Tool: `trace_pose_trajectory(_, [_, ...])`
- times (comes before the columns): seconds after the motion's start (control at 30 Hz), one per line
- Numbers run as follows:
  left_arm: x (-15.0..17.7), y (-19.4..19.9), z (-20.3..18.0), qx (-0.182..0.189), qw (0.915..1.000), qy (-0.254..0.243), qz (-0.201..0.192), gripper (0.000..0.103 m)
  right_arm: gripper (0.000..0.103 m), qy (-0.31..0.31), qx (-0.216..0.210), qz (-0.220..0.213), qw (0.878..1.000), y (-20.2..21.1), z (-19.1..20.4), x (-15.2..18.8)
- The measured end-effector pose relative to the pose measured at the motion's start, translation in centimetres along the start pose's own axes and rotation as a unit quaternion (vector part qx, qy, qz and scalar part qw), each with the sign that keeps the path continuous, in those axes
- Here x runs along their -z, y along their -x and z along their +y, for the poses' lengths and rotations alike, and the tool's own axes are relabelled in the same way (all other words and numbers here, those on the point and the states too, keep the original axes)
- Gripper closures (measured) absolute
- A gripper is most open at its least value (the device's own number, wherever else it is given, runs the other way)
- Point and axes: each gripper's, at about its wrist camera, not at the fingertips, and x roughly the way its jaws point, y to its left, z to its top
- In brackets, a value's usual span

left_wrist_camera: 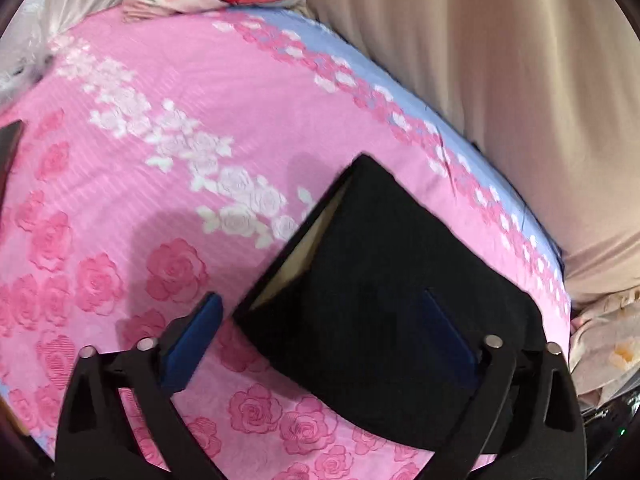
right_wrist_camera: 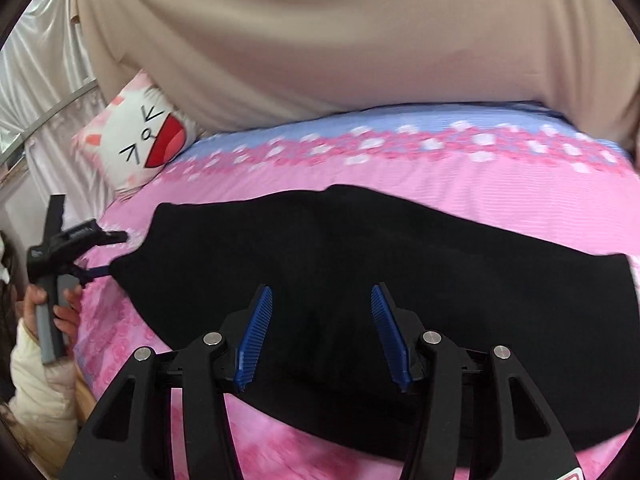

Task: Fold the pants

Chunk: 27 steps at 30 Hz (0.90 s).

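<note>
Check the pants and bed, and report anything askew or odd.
One thing: at the end of the pants near the left gripper, the top layer is lifted, showing pale lining at the opening, so the layers are not flush. Otherwise the pants lie flat on the bedsheet. Both grippers, the right gripper included, are open and hold nothing.

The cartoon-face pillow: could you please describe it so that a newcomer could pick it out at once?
Start at the pink rose-print bed sheet and follow it to the corner beside the silvery curtain. The pillow lies there, apart from the black pants. It alone has a white face with a red open mouth.
</note>
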Motion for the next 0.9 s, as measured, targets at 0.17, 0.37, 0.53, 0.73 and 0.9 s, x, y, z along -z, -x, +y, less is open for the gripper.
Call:
trace_pose_trajectory(0.17, [0.2,-0.3,1.0,-0.043,0.9988,-0.009,-0.022,0.079,0.052,0.018,0.001,0.013,1.0,-2.7,1.2,-3.0])
trace_pose_trajectory(0.37, [0.4,-0.4,2.4,-0.058,0.9981,-0.012,-0.014,0.094,0.05,0.015,0.025,0.071,0.997,-10.9,-2.3,-10.5])
trace_pose_trajectory(0.53, [0.6,0.7,2.1,-0.056,0.9982,-0.013,-0.02,0.035,0.091,0.079,0.042,0.153,0.984,-17.7,-0.6,-9.7])
trace_pose_trajectory(0.73, [0.3,-0.3,1.0,-0.08,0.996,-0.022,-0.033,0.013,0.103,0.045,0.11,0.099,0.988,-18.7,-2.0,-12.0])
trace_pose_trajectory(0.9, [0.4,-0.1,2.1,-0.077,0.9967,0.01,-0.024,0.012,0.089,-0.04,0.013,0.02,0.999,-11.8,-3.2,-11.2])
